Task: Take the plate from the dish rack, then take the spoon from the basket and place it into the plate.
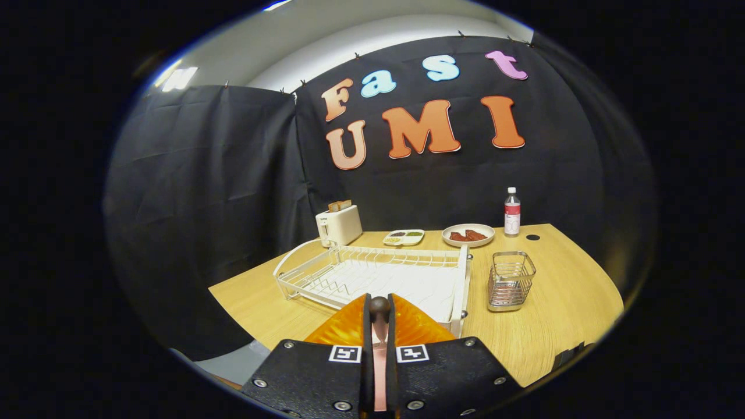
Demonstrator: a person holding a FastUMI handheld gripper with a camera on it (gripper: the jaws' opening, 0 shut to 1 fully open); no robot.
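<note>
- Gripper (379,326) fingers are closed tight on a spoon (380,307): its pink handle runs between them and the dark rounded end pokes out past the tips.
- Orange ribbed plate (407,327) lies just under the fingers, mostly hidden by them.
- White wire rack (372,273) sits just beyond on the wooden table (559,314).
- Wire basket (511,280), boxy, stands right of the rack.
- Far off: toaster (339,225), bottle (511,212), two dishes, contents unclear.

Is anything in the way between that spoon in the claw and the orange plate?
Nothing visible. The gripper is shut on the spoon, and the orange plate lies directly beneath it, in front of the dish rack.
</note>
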